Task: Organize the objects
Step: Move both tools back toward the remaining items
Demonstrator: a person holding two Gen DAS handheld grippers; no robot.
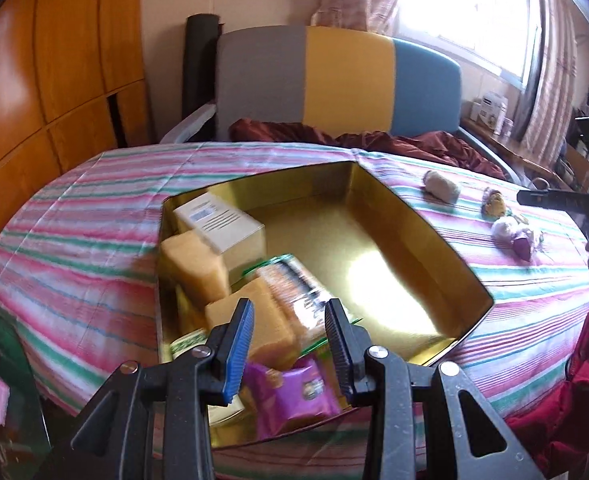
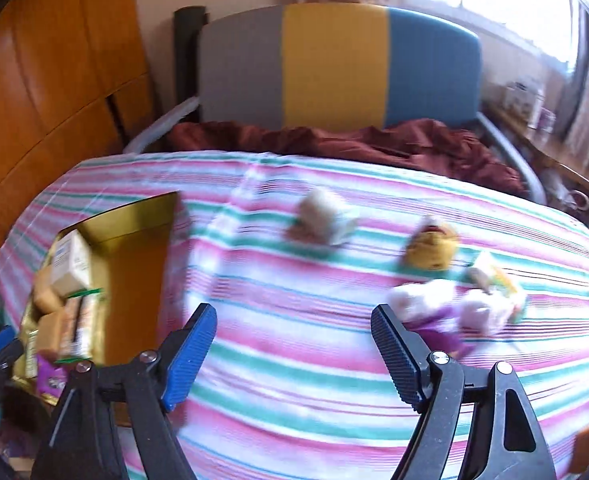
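A gold tin box (image 1: 378,200) lay on the striped bedspread (image 1: 94,216), already partly filled at its left end. Inside it were counted one white carton (image 1: 222,224), two tan sponge-like blocks (image 1: 194,268), one orange-and-black packet (image 1: 294,292) and one purple packet (image 1: 298,392). Still loose on the bedspread, well apart from the box, were a pale roll (image 2: 322,216), a yellow toy (image 2: 434,248) and a white-and-purple plush (image 2: 442,312); blur kept a fourth small item beside them uncertain.

The left claw (image 1: 290,348) was seen nearly closed, with nothing pinched between its pads. The right claw (image 2: 294,356) stood wide open and empty over the bedspread.

A miss was judged likely if the right claw were closed in haste: the soft plush could be pushed aside or caught only by its fur. The crowded left end of the box could also spill.
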